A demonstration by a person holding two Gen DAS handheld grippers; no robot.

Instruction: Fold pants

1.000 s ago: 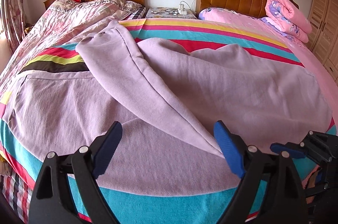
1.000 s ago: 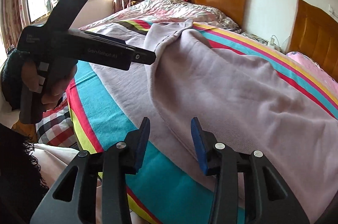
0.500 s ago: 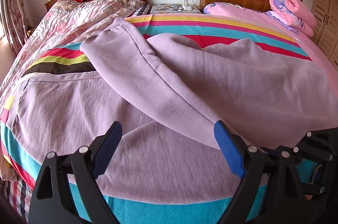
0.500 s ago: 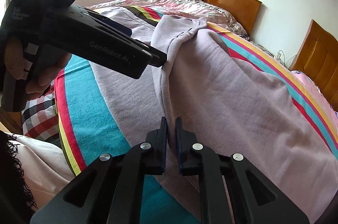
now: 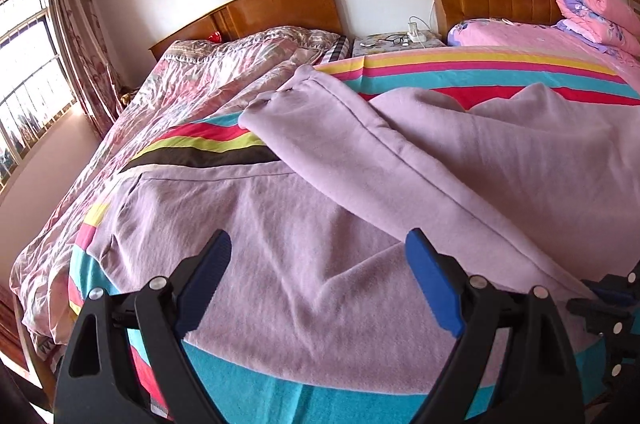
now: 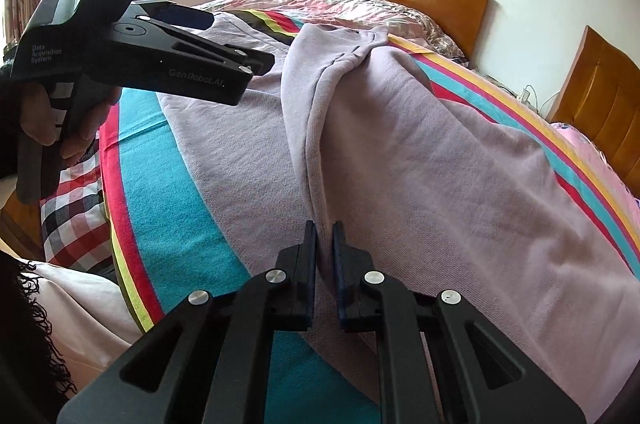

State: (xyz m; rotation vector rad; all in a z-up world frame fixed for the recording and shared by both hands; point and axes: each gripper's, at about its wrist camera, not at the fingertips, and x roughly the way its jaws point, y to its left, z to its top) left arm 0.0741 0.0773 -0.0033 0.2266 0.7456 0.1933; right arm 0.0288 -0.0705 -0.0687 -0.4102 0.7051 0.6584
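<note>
Pants (image 5: 320, 264), lilac, lie spread across the striped blanket (image 5: 248, 400) near the bed's foot edge, one leg crossed over. Right gripper (image 6: 324, 236) pinches the leg's folded edge, ready to drag; left gripper (image 5: 320, 284) hovers wide, empty, apparently poised to take fabric.

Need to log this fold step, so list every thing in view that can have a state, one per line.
pants: spread on the striped blanket, one leg folded across the other.
striped blanket: laid flat over the bed.
right gripper: shut on the pants' folded edge.
left gripper: open, nothing between its fingers, over the pants.
pink quilt: rolled up at the far headboard.
curtain: drawn aside.
</note>
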